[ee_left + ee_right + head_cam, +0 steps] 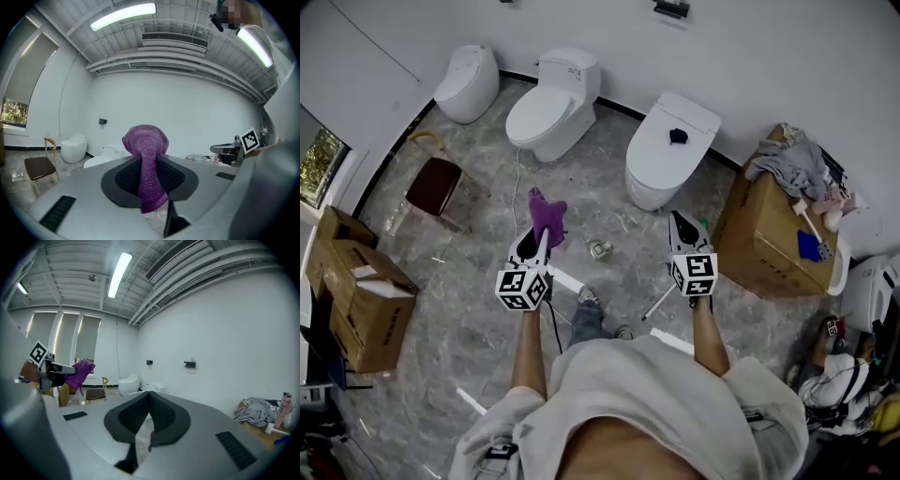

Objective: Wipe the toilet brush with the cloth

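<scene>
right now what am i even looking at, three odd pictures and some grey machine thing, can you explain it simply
There is no robot here. A person holds a hand-held gripping tool in each hand.

The head view comes from a camera on the person's head. It looks down at their arms and the grey marble floor. The other two pictures come from a camera riding on each tool, looking out along its jaws. The grey bulk at the bottom of those pictures is the tool itself.

The left tool is clamped on a purple cloth. The right tool has its jaws together, with nothing showing between them.

On the floor stand a row of white toilets, a brown chair and cardboard boxes. One box has clothes piled on top.
</scene>
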